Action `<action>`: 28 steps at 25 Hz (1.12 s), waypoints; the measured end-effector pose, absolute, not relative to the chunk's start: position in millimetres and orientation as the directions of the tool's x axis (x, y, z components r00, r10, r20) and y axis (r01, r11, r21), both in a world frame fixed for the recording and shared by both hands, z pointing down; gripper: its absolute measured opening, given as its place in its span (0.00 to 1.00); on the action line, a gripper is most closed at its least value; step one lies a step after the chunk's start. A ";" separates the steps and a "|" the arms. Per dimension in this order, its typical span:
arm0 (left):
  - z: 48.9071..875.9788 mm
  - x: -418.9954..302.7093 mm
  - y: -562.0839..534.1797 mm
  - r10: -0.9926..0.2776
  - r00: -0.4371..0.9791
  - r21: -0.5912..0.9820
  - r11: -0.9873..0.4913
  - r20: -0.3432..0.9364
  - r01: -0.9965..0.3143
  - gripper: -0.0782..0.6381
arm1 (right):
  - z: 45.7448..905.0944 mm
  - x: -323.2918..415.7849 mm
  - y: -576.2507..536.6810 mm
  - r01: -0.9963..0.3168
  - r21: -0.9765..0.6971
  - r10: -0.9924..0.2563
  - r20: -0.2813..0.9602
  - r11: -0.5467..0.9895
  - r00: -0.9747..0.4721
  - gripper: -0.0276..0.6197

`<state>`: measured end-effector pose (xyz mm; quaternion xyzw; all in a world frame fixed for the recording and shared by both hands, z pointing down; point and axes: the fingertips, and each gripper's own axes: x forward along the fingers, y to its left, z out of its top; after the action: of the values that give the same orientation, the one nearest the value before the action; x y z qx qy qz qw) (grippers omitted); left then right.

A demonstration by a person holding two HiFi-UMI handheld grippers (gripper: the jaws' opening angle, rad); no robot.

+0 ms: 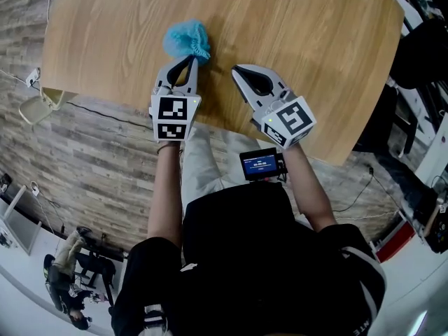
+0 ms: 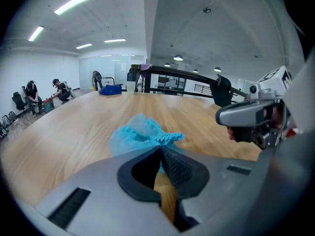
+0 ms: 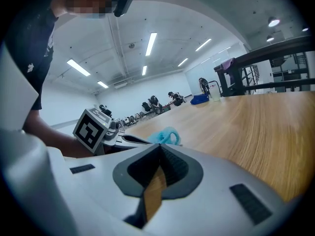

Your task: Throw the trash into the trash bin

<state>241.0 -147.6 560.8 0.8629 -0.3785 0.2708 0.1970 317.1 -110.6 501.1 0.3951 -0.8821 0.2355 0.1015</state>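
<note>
Your left gripper (image 2: 160, 149) has its jaws together, the tips right at the near edge of the crumpled blue trash (image 1: 186, 39); that wad lies on the wooden table (image 1: 301, 33), close to its near edge and left of centre; your right gripper (image 3: 160, 145) sits just right of the left one, jaws pressed together with nothing between them, over the table's near part.

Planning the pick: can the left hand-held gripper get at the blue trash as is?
Probably yes. The blue trash lies on the table just ahead of the left hand-held gripper, nothing between them. Its jaws are together, so they must open first.
</note>
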 end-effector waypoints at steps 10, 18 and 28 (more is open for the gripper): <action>510.4 174.5 -124.7 -0.699 0.442 0.092 -0.478 0.562 -0.873 0.13 | 474.6 272.8 -104.6 -0.660 -0.304 -0.577 0.324 0.687 -0.750 0.04; 470.0 81.0 -87.6 -0.801 0.283 0.096 -0.275 0.528 -0.957 0.13 | 447.8 186.2 -91.8 -0.523 -0.271 -0.446 0.296 0.808 -0.844 0.04; 456.9 -39.9 -12.7 -0.856 0.056 0.093 -0.009 0.514 -0.996 0.13 | 435.6 58.0 -49.6 -0.274 -0.266 -0.192 0.297 0.924 -0.935 0.04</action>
<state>-39.9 -12.7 456.9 0.6923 -0.6686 0.1585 0.2204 58.0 -49.6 435.6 0.1199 -0.9717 0.1533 0.1338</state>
